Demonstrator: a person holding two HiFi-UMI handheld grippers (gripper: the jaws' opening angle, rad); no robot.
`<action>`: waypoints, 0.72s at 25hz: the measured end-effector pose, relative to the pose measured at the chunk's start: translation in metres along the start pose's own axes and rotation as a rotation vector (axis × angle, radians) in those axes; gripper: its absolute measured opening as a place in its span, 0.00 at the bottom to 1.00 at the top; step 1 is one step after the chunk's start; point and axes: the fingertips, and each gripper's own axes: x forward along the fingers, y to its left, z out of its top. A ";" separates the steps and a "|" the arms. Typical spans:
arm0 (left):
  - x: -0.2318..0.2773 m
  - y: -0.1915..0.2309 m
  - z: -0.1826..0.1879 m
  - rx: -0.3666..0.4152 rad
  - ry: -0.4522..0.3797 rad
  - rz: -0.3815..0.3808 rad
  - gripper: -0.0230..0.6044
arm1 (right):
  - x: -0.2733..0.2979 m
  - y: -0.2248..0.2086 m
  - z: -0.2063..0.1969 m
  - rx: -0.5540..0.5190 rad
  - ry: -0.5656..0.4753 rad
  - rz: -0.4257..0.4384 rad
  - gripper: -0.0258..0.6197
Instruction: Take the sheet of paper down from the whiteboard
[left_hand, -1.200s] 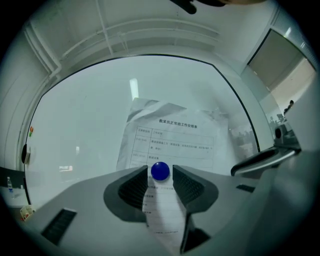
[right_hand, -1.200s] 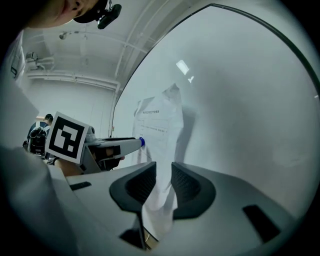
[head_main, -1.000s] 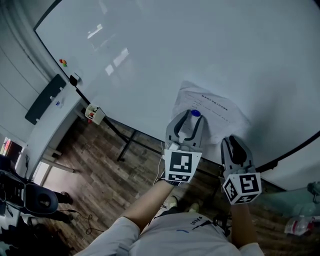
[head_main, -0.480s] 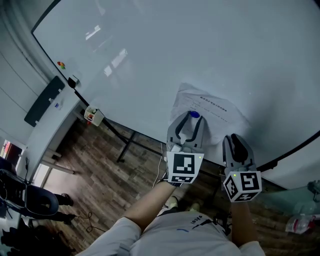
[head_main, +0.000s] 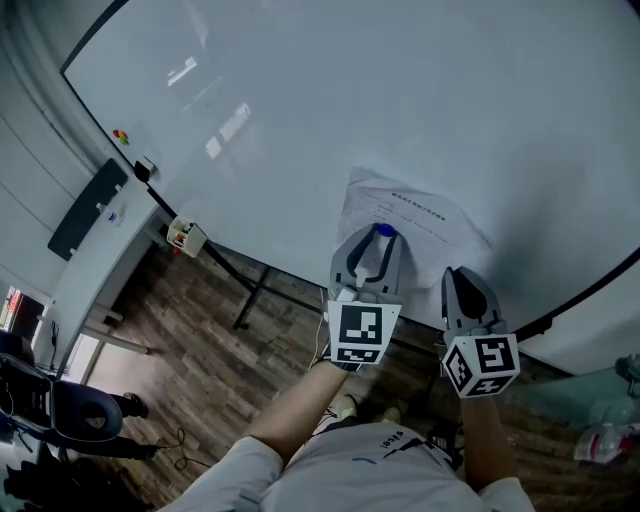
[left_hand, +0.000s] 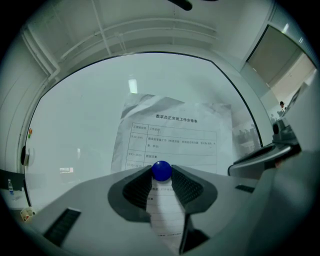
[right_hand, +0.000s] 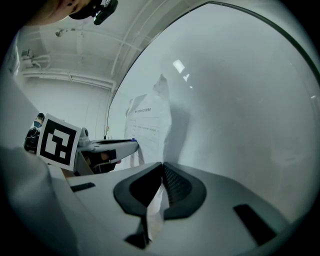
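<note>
Wood floor (head_main: 200, 350), dark office chair (head_main: 85, 418)

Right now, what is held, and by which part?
Right hand-held gripper pinches the sheet of paper by its lower edge; left hand-held gripper is closing its jaws on the blue magnet.

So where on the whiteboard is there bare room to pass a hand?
Bare: the wide white whiteboard above and left of the printed white sheet of paper. Crowded: the sheet's lower part, where the left gripper is closing its jaws round the round blue magnet and the right gripper pinches the sheet.
</note>
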 end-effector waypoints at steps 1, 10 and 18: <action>0.000 0.000 0.000 -0.007 0.001 -0.002 0.25 | 0.000 0.001 0.001 0.002 -0.003 0.006 0.07; -0.017 -0.006 0.007 -0.051 -0.004 -0.026 0.25 | -0.009 -0.001 0.008 0.025 0.001 0.056 0.06; -0.059 -0.006 -0.006 -0.075 0.040 0.027 0.25 | -0.017 0.000 -0.006 0.044 0.023 0.131 0.06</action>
